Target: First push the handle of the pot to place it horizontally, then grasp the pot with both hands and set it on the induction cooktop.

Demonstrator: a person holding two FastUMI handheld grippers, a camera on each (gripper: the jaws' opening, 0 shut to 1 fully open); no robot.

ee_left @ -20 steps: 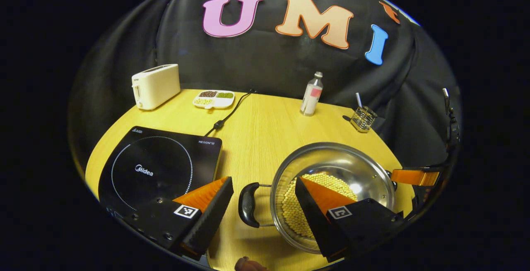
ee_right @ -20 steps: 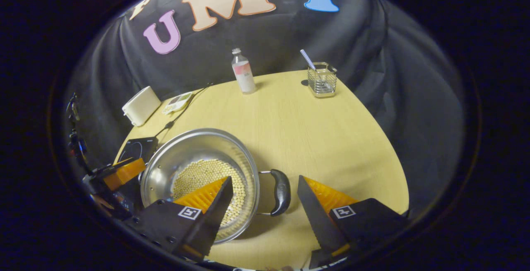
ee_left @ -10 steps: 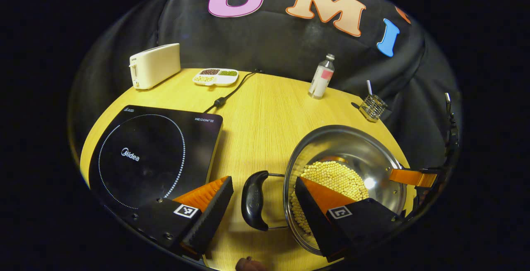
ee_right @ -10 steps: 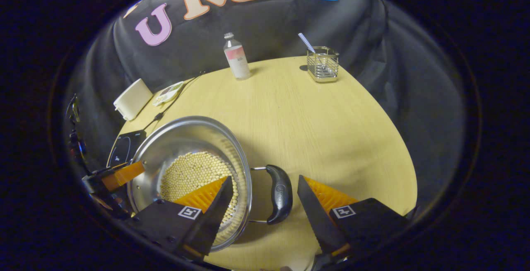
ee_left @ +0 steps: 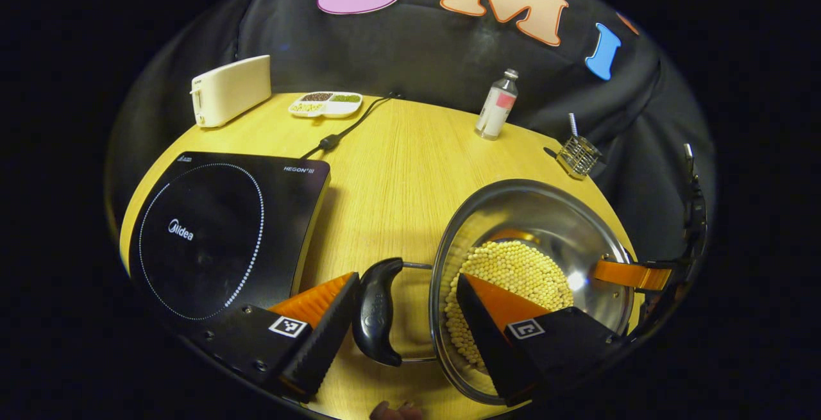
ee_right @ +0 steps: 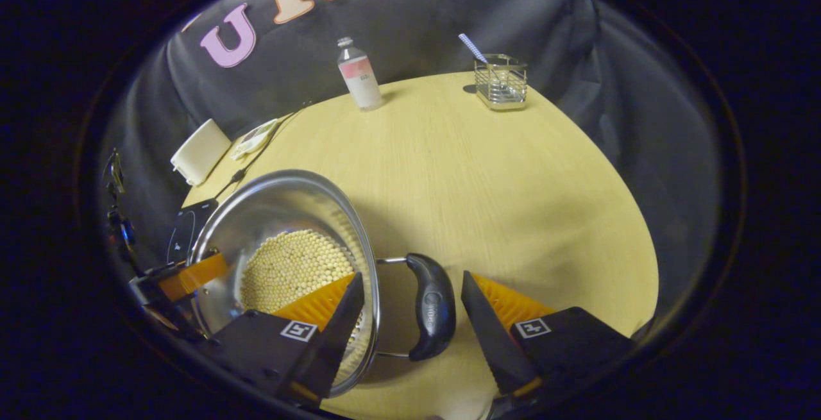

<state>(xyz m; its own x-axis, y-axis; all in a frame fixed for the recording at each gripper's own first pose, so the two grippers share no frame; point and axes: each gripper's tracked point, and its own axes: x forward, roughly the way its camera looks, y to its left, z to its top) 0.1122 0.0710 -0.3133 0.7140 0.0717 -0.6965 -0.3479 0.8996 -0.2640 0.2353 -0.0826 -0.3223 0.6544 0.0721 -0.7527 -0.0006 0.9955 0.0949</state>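
A steel pot (ee_left: 545,215) holding yellow beans stands on the wooden table (ee_left: 397,170), right of the black induction cooktop (ee_left: 211,227). My left gripper (ee_left: 407,279) is open and straddles the pot's black left handle (ee_left: 375,311). One finger lies beside the handle, the other hangs inside the rim over the beans. In the right gripper view my right gripper (ee_right: 410,277) is open around the pot's (ee_right: 282,215) black right handle (ee_right: 433,304), one finger over the beans. The cooktop (ee_right: 186,231) peeks out behind the pot. Each gripper also appears at the pot's far rim in the other's view.
Along the table's back edge stand a cream toaster (ee_left: 229,90), a divided white dish of grains (ee_left: 325,104), a small bottle (ee_left: 496,104) and a wire basket (ee_left: 578,156). The cooktop's cord (ee_left: 340,134) runs toward the wall.
Both grippers have come forward and down over the pot. Each handle now sits deeper between its gripper's open fingers, and the pot looks larger in both views.
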